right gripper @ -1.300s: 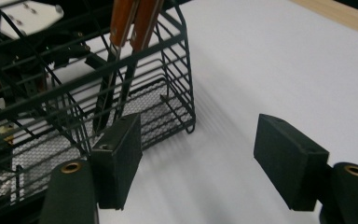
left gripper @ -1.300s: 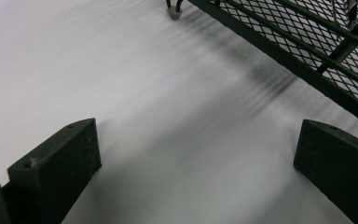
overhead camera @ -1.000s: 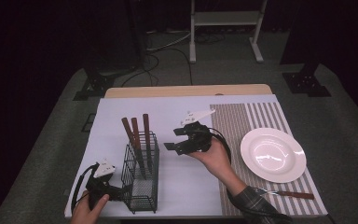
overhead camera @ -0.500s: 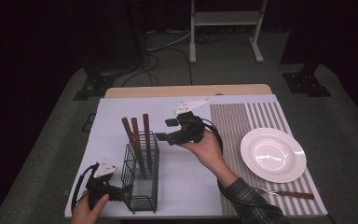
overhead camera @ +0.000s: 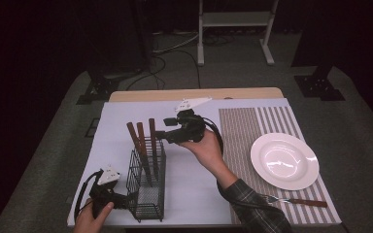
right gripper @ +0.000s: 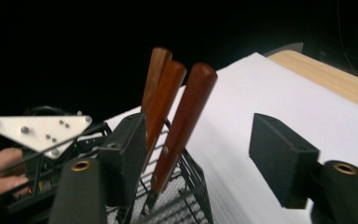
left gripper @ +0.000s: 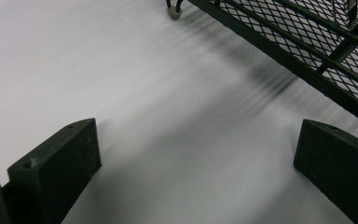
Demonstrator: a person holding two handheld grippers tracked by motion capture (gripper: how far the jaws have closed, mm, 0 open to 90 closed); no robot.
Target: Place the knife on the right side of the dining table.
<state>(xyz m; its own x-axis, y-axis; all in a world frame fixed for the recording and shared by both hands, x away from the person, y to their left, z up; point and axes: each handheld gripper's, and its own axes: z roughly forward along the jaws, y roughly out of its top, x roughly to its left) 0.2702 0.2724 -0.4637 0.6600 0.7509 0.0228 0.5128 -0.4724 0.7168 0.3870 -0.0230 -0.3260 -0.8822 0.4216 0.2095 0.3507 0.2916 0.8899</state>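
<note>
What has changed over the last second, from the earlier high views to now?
The right gripper moved up and left across the white mat to the wooden handles standing in the wire basket. Its jaws have just been closing, with the nearest handle between them, not yet pinched. The left gripper stayed at the basket's near end, open. The plate and fork are unmoved.

A table [overhead camera: 194, 93] carries a white sheet [overhead camera: 189, 194], a striped mat [overhead camera: 243, 131], and a wire basket [overhead camera: 145, 194], a plate [overhead camera: 284, 160] and a fork [overhead camera: 298, 200].
</note>
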